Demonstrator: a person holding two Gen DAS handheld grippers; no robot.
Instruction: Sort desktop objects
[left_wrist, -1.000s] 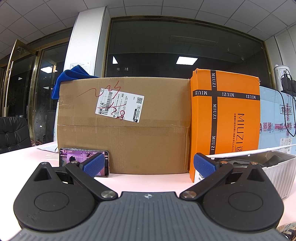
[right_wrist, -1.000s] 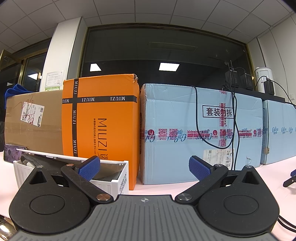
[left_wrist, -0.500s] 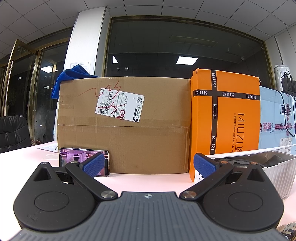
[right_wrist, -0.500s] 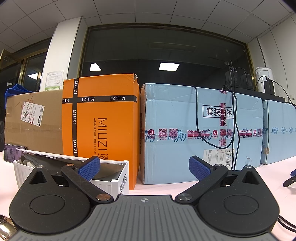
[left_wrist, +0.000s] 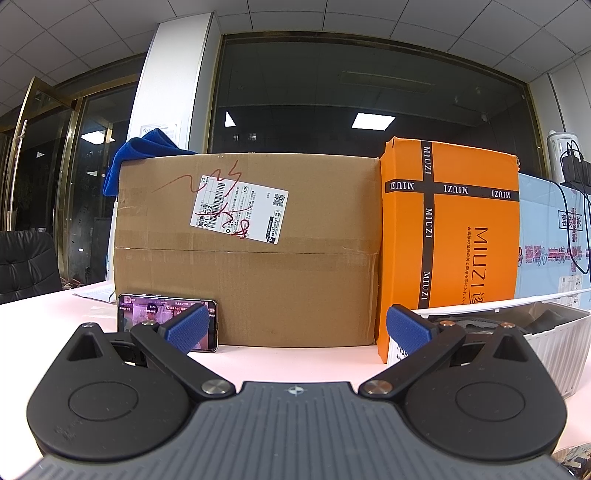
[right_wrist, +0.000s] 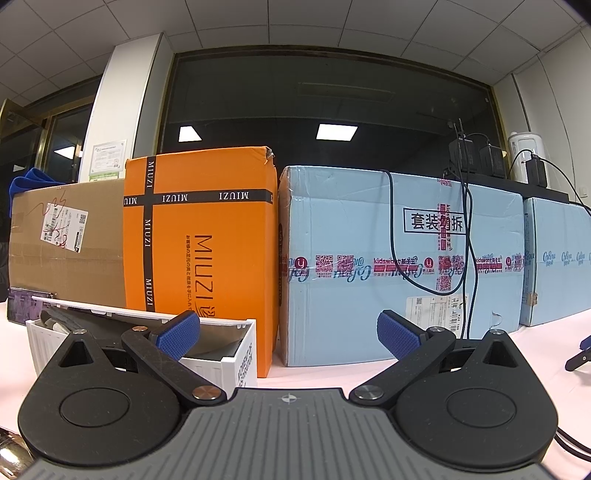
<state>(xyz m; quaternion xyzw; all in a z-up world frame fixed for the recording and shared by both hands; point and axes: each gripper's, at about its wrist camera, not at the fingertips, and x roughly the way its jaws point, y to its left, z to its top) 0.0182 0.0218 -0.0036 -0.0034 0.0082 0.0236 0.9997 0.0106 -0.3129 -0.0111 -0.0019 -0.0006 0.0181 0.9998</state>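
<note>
Nothing has moved: the left tool (left_wrist: 295, 328) and right tool (right_wrist: 288, 332) stay spread and empty, level above the table (left_wrist: 295, 360), probably awaiting a first pick for the white bin (right_wrist: 140, 325).

Left hand-held gripper (left_wrist: 295, 326): a grey ribbed plate with a small crosshair mark at its front edge fills the bottom of the frame, flanked by two rounded matte-black housings, each bearing a shallow circular recess. Black link arms run forward from silver pivot pins to blue, finely textured fingertips (left_wrist: 186, 326), with small copper-coloured screws near the finger bases. Right hand-held gripper (right_wrist: 288, 334): the same build, with grey ridged plate, crosshair mark, black teardrop housings, silver pins and blue knurled fingertips (right_wrist: 399, 336); its black arms show faint scuffs.
</note>
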